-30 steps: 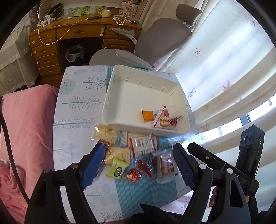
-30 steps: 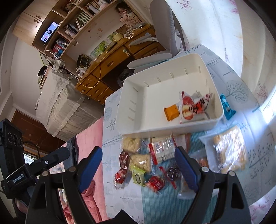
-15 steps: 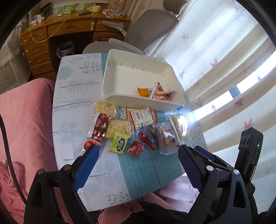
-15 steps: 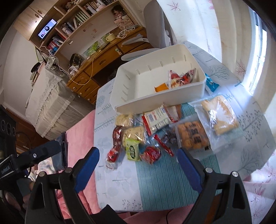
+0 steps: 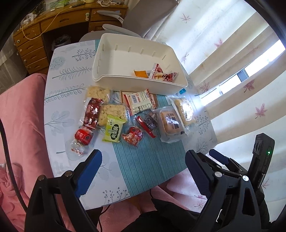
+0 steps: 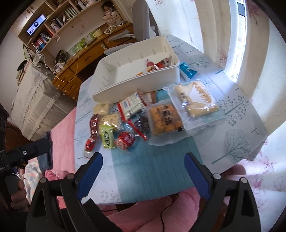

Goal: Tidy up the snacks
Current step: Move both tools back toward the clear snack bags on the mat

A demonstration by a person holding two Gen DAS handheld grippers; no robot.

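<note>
A white bin (image 5: 114, 81) (image 6: 135, 83) stands at the far side of the table and holds an orange packet (image 5: 141, 73) and a red-and-white snack bag (image 5: 163, 75). Several loose snacks lie in front of it: a green packet (image 5: 113, 131) (image 6: 107, 136), red packets (image 5: 132, 138) (image 6: 125, 140), a cake pack (image 5: 170, 122) (image 6: 165, 118) and a clear pastry bag (image 6: 196, 100). My left gripper (image 5: 143, 171) and my right gripper (image 6: 143, 171) are both open and empty, held above the table's near edge, well short of the snacks.
A blue packet (image 6: 187, 71) lies right of the bin. Pink bedding (image 5: 19, 114) borders the table's left and near sides. A grey chair (image 5: 143, 16) and wooden desk (image 5: 53, 23) stand behind the table; curtains (image 5: 223, 62) hang on the right.
Both grippers have drawn back and up from the snacks toward the table's near edge. Both stayed open and empty. The snacks have not moved.
</note>
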